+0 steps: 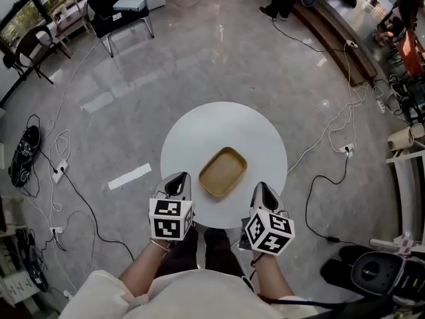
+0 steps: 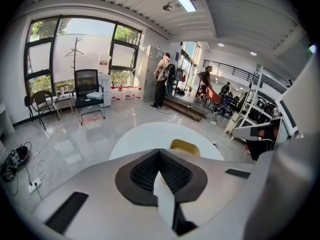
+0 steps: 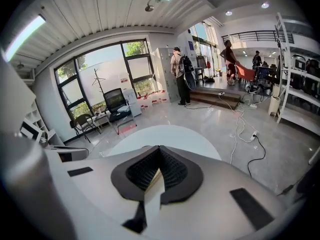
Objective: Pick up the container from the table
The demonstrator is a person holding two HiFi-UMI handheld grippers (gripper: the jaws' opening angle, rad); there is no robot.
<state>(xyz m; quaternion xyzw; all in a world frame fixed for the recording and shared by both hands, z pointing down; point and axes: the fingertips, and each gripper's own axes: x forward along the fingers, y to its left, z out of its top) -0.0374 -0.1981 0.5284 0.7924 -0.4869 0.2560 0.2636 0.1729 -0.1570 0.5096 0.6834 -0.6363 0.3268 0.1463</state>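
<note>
A shallow tan rectangular container (image 1: pixel 223 171) lies on the round white table (image 1: pixel 199 128), near its front edge. My left gripper (image 1: pixel 178 179) hovers just left of the container and my right gripper (image 1: pixel 261 187) just right of it; neither touches it. Both are shut with nothing held. In the left gripper view the closed jaws of the left gripper (image 2: pixel 159 151) point over the table (image 2: pixel 145 134), and the container (image 2: pixel 185 146) shows just past them to the right. In the right gripper view the right gripper (image 3: pixel 159 148) is shut over the table (image 3: pixel 165 133); its body hides the container.
Cables (image 1: pixel 332 138) and power strips trail over the glossy floor around the table. A black chair (image 1: pixel 119 5) stands far back left, and shoes (image 1: pixel 23 153) lie at the left. People (image 2: pixel 162 79) stand by steps in the distance. A white strip (image 1: pixel 129 176) lies on the floor.
</note>
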